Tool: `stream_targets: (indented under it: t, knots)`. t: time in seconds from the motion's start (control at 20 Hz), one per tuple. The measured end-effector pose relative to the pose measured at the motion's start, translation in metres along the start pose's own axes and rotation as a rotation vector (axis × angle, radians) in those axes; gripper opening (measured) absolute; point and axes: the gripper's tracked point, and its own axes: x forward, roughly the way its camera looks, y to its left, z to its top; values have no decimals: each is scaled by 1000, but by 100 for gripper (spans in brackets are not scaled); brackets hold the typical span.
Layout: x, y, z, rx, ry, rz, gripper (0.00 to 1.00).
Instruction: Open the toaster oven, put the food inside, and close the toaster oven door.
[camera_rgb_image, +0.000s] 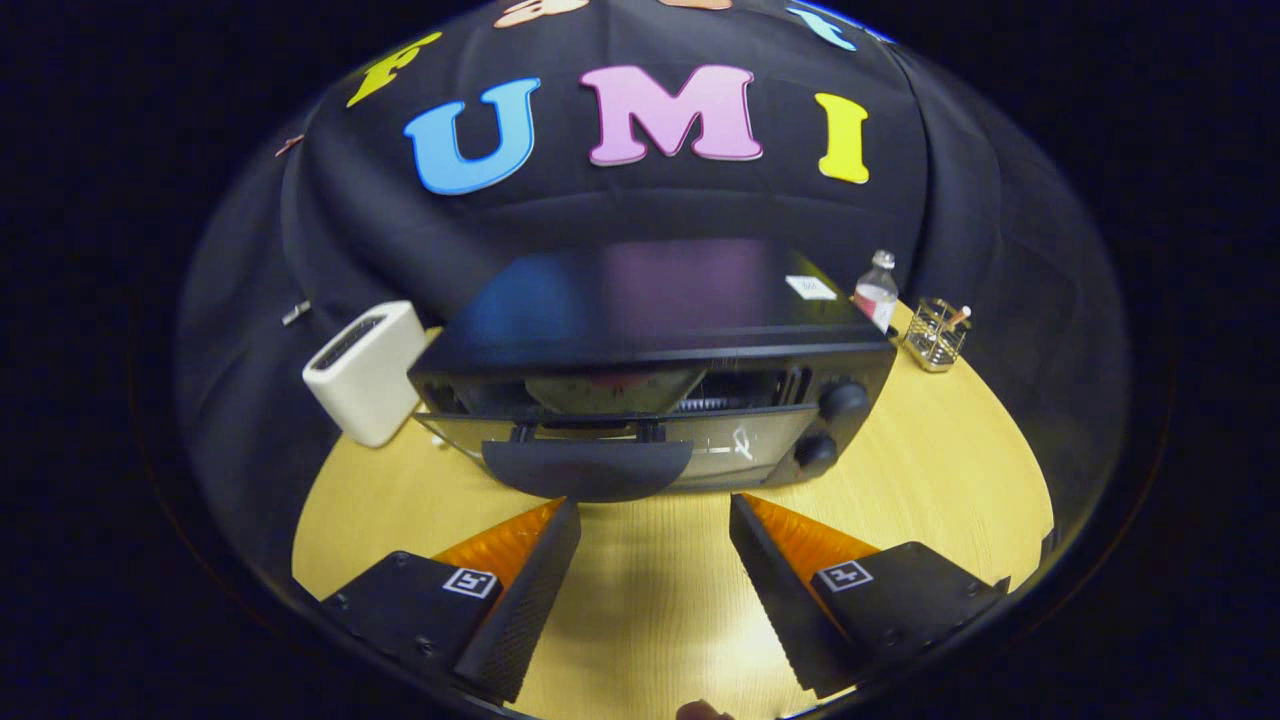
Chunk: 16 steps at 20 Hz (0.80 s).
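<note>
Gripper view: food (612, 390) inside toaster oven (660, 340)

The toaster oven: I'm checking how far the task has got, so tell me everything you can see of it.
The glossy black box-shaped toaster oven stands on the pale yellow wooden table, just beyond the open, empty jaws of the gripper. Its glass door hangs partly open, tilted outward, its broad dark handle nearest the jaws. Something rounded shows inside through the gap. Two round black knobs sit on its right front. A white slot toaster stands close beside it.
</note>
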Motion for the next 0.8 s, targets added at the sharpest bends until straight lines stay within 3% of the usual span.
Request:
stream_targets:
  t: [0.2,0.5,0.8]
  knots:
    - [-40,-11,63,52,-163,-8,99]
    - [-123,-77,146,-17,-403,-108,98]
    - [-213,-128,175,-49,-581,-207,98]
